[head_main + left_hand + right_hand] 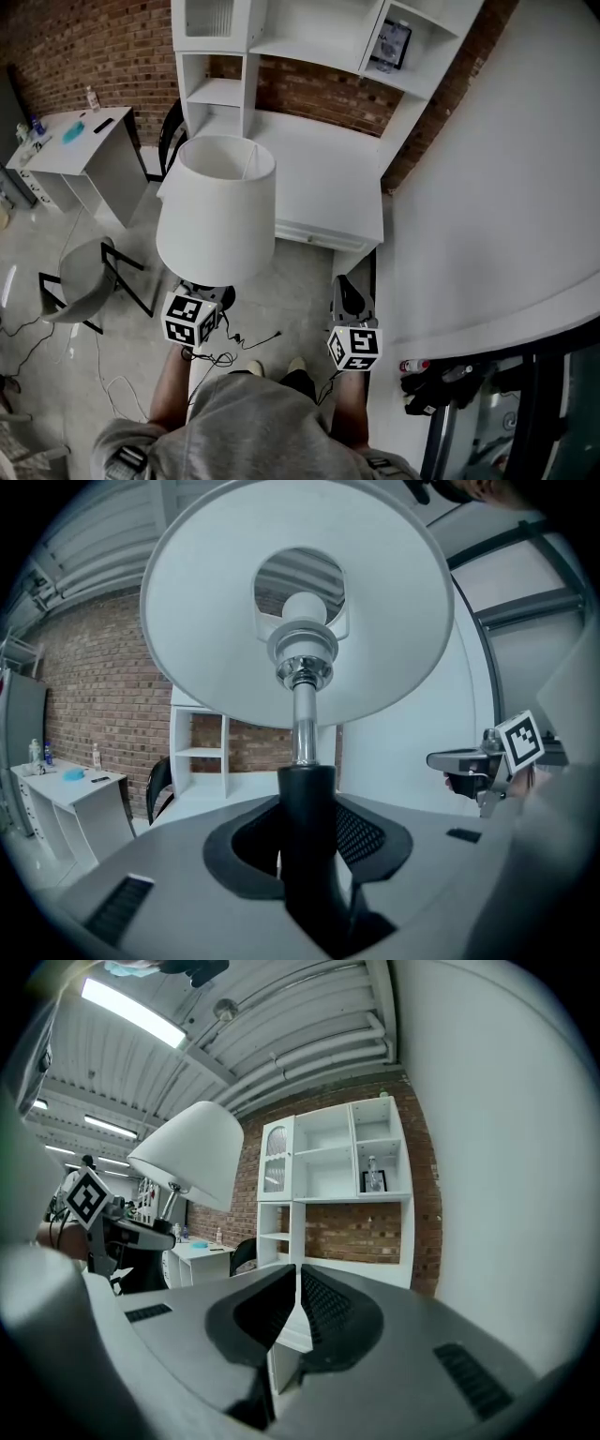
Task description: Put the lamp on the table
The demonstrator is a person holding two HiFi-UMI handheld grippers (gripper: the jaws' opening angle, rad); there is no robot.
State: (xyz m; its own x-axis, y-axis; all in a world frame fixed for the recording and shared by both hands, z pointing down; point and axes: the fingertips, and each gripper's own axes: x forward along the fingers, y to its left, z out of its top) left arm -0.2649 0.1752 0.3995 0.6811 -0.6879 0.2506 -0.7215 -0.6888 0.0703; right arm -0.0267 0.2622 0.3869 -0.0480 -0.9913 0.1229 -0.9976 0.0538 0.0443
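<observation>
A lamp with a white shade (217, 211) stands upright in front of me, over the floor and short of the white desk (323, 178). My left gripper (208, 292) sits mostly hidden under the shade. In the left gripper view the jaws are shut on the lamp's black stem (307, 808), below the chrome neck and the shade (216, 602). My right gripper (352, 298) hovers to the lamp's right, near the desk's front corner. Its jaws are shut with nothing between them (296, 1288). From it the lamp shade (192, 1147) appears at the left.
White shelves (281, 42) rise above the desk against a brick wall. A white wall (497, 187) runs along the right. A grey chair (80, 277), a small white table (75, 141) and a black chair (172, 131) stand left. Cables (234, 342) lie on the floor.
</observation>
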